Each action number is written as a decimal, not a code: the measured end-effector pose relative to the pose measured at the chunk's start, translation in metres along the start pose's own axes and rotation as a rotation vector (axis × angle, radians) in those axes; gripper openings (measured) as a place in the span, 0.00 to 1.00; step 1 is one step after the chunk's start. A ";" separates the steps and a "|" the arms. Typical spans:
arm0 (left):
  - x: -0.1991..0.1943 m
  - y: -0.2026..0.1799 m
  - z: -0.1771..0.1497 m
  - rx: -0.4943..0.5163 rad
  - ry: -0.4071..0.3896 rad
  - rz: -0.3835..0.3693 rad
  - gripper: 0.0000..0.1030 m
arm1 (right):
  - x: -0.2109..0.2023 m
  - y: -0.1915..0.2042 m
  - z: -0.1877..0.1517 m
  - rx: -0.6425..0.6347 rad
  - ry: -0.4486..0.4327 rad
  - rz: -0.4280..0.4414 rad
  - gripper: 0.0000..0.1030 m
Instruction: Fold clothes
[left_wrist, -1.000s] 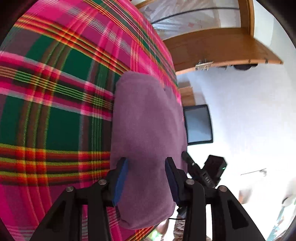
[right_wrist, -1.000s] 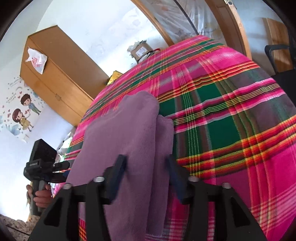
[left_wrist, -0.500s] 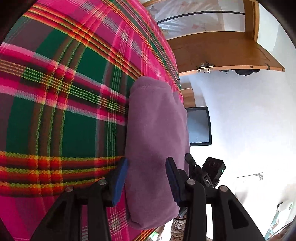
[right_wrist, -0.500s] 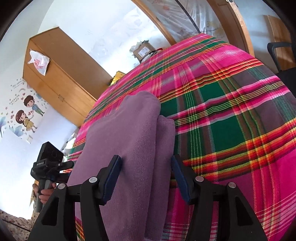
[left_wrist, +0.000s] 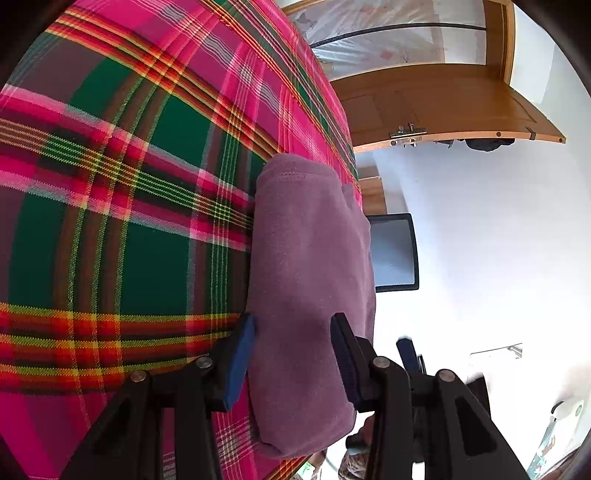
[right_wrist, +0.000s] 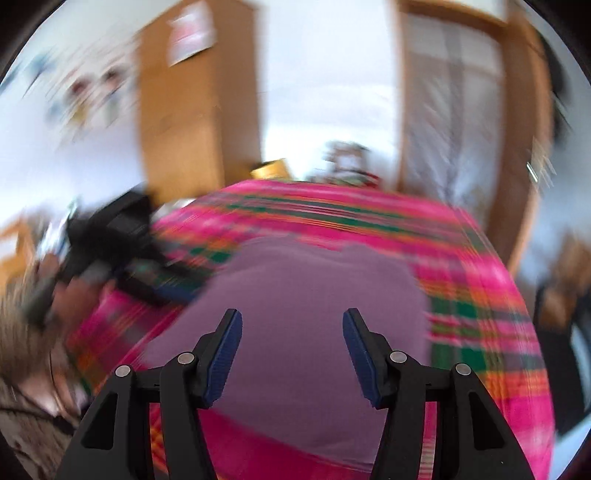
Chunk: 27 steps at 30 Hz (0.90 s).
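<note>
The left hand-held gripper (left_wrist: 291, 354) stands with its jaws parted, its blue pads (left_wrist: 240, 362) on either side of a folded purple fleece (left_wrist: 310, 280) without clamping it; whether the pads brush the fabric cannot be told. The fleece lies as a long, narrow folded bundle on the plaid cloth (left_wrist: 122, 206) that covers the bench, close along its right edge, with a stitched hem at its far end. In pink, green and orange checks, the cloth spreads wide to the left of the fleece. Beyond the bench edge a dark screen (left_wrist: 393, 251) stands against a white wall, and farther off a wooden door (left_wrist: 436, 107) hangs open.

The right wrist view is badly smeared by motion. The right hand-held gripper (right_wrist: 291, 339) is wide open, its jaws well apart and holding nothing, poised above the fleece (right_wrist: 314, 306), which here shows as a broad purple patch on the cloth (right_wrist: 476, 295). To the left a dark device (right_wrist: 110, 243) is seen near a blurred hand (right_wrist: 74, 299); details cannot be made out. Behind the bench rise a wooden cabinet (right_wrist: 188, 110) and a wooden door frame (right_wrist: 517, 129).
</note>
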<state>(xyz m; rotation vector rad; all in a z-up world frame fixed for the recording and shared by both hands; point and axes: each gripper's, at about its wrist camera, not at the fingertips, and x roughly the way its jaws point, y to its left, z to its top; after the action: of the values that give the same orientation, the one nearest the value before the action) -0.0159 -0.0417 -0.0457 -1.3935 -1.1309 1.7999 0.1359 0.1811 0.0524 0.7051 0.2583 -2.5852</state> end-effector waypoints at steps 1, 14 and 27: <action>0.000 0.000 0.000 0.001 -0.001 -0.001 0.42 | 0.003 0.012 -0.001 -0.041 0.011 0.018 0.57; 0.004 -0.002 0.001 0.017 0.005 0.005 0.42 | 0.047 0.095 -0.017 -0.259 0.149 -0.015 0.68; -0.006 0.005 0.002 0.004 0.013 -0.011 0.42 | 0.067 0.120 -0.033 -0.345 0.146 -0.232 0.65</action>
<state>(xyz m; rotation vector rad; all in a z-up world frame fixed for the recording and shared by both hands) -0.0158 -0.0497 -0.0473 -1.3918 -1.1254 1.7819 0.1543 0.0599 -0.0179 0.7711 0.8546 -2.6039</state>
